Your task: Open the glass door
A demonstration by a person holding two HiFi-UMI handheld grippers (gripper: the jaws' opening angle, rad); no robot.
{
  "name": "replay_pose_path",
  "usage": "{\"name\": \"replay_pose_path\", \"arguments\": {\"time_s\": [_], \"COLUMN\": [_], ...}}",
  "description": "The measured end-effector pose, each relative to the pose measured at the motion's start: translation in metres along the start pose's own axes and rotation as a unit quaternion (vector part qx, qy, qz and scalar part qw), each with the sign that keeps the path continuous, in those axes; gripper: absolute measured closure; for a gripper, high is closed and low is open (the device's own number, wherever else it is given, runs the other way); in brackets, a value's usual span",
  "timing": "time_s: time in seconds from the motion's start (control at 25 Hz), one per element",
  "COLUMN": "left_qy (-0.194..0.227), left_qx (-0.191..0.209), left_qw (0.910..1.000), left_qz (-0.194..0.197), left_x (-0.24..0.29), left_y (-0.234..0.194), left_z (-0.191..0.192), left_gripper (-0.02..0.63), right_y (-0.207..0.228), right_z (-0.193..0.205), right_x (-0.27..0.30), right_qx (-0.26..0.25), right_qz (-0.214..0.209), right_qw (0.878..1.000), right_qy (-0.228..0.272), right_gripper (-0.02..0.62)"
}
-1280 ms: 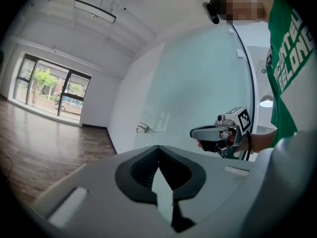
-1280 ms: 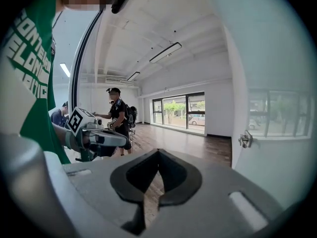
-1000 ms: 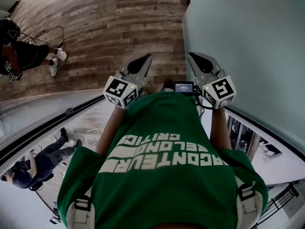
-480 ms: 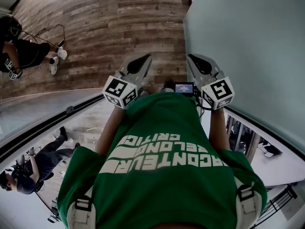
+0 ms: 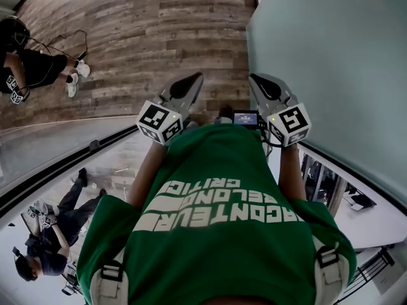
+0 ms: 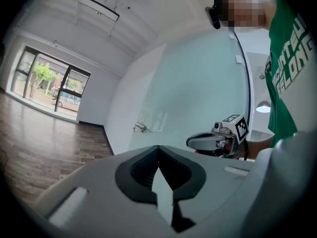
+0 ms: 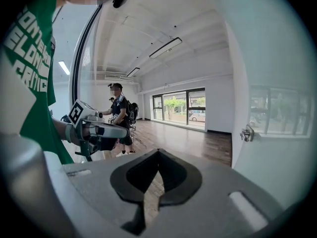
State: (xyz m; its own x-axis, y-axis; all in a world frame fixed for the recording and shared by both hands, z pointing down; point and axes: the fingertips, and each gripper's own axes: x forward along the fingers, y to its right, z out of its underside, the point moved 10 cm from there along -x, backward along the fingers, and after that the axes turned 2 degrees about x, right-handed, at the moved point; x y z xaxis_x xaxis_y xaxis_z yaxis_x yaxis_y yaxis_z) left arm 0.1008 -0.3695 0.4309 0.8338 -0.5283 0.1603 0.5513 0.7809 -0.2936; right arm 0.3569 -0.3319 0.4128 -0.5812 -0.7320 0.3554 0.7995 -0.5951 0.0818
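**A:** What is there to count here?

**B:** Two hand-held grippers, one in each hand of a person in a green shirt. In the head view the left hand-held gripper sits just left of centre. The right hand-held gripper sits just right of centre. They lie side by side, both pointing toward the top of the frame. There is one glass door, one metal handle on it, and a wooden floor.

**A:** Anyone else?

**B:** One bystander at the upper left edge of the head view, and a second bystander at the lower left.

**A:** Are the jaws apart?

**B:** No. Each gripper view shows its own jaws drawn together at the tips, with nothing between them.

**A:** Where is the door relative to them?

**B:** The frosted, pale green pane fills the upper right of the head view. The right hand-held gripper's tip overlaps the pane's left edge, but I cannot tell whether it touches. In the right gripper view the door runs down the right of the frame, with the handle at middle right, apart from the jaws. In the left gripper view the door fills the centre, and the handle sits small above the jaws, well apart.
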Motion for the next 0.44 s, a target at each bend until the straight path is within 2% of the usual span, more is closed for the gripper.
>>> {"name": "replay_pose_path", "arguments": {"time_s": [0.44], "left_qy": [0.002], "left_qx": [0.000], "left_qw": [1.0000], "left_qz": [0.000], "left_x": [-0.0070], "left_y": [-0.0074], "left_z": [-0.0004], "left_gripper": [0.589], "right_y": [-0.0048], "right_z": [-0.0003], "right_x": [0.0056], "right_qx": [-0.004], "right_qz": [0.001], "right_qw": [1.000], "right_qy": [-0.007], "right_gripper": [0.604]}}
